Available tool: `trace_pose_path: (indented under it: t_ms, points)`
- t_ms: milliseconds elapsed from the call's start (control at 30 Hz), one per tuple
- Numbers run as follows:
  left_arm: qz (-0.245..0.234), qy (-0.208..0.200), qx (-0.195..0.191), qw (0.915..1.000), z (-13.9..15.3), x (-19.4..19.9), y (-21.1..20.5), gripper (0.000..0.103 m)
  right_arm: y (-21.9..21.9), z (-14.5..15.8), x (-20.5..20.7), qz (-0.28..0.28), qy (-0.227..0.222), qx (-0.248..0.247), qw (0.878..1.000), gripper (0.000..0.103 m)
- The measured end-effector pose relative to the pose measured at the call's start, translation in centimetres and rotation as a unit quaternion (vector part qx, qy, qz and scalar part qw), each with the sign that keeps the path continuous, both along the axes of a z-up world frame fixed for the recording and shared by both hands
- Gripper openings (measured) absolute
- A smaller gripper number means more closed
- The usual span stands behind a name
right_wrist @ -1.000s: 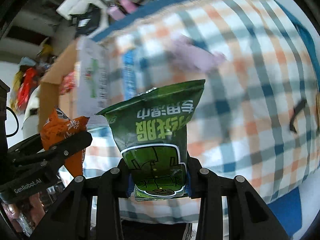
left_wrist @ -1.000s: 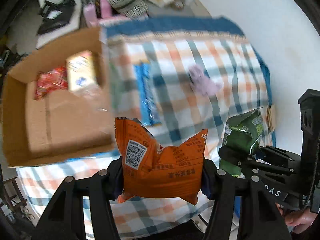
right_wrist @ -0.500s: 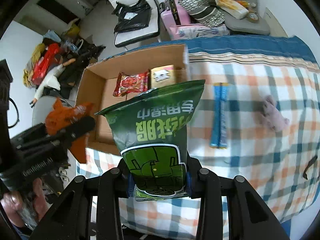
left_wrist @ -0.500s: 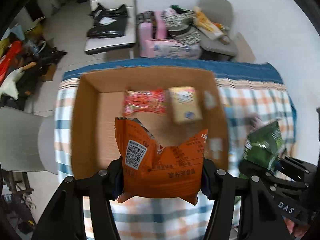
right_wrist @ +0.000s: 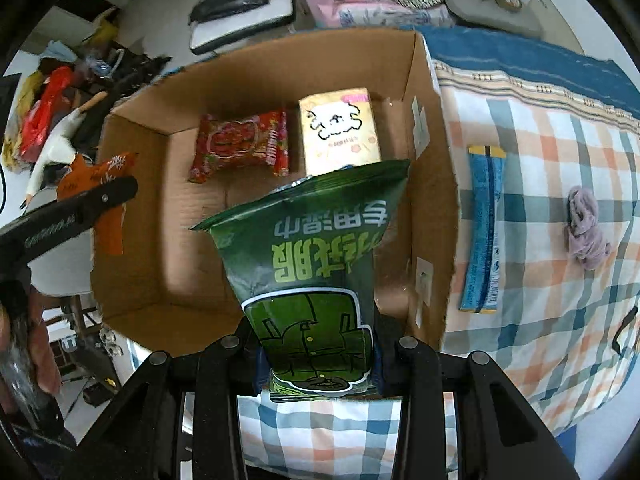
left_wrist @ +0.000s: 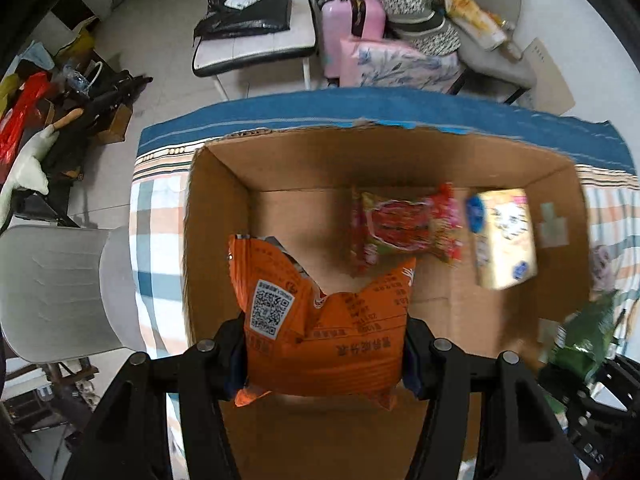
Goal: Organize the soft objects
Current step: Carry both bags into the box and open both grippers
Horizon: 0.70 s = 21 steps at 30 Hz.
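Left gripper [left_wrist: 324, 354] clamps an orange bag [left_wrist: 320, 320], held above the near left part of the open box [left_wrist: 224, 208]. Right gripper [right_wrist: 318, 360] clamps a green bag [right_wrist: 312, 264], held over the box's near right side. Inside the box, at the far end: red packet [right_wrist: 240, 146] on the left, yellow pack [right_wrist: 340, 128] just right of it, both flat on the floor of the box. Box sits on a checked cloth [right_wrist: 540, 128]. On the cloth right of the box: blue strip [right_wrist: 482, 232], and further right a purple rag [right_wrist: 584, 228], well apart.
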<state>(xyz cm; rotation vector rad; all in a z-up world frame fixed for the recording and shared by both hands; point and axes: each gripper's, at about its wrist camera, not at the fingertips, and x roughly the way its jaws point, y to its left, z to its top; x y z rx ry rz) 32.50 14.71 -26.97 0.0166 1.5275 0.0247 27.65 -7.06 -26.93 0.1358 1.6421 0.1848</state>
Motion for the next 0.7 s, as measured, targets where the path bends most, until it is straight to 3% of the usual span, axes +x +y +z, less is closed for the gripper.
trace_pose_path:
  t_ms: [367, 500, 633, 700]
  points:
    - [-0.004, 0.052, 0.031, 0.9982, -5.2, 3.8, 0.3, 0.061, 1.0, -4.1, 1.6, -0.014, 0.039, -0.028, 0.999, 0.042]
    - [0.013, 0.063, 0.012, 0.9979, -5.2, 4.2, 0.8, 0.067, 1.0, -4.1, 1.7, -0.013, 0.038, -0.037, 0.999, 0.077]
    - [0.014, 0.054, 0.005, 0.9984, -4.1, 4.0, 0.9, 0.072, 1.0, -3.3, 1.7, -0.014, 0.033, -0.029, 0.999, 0.082]
    - [0.016, 0.048, -0.001, 0.9987, -3.4, 3.7, 0.9, 0.083, 1.0, -2.8, 1.7, -0.013, 0.028, -0.027, 0.999, 0.088]
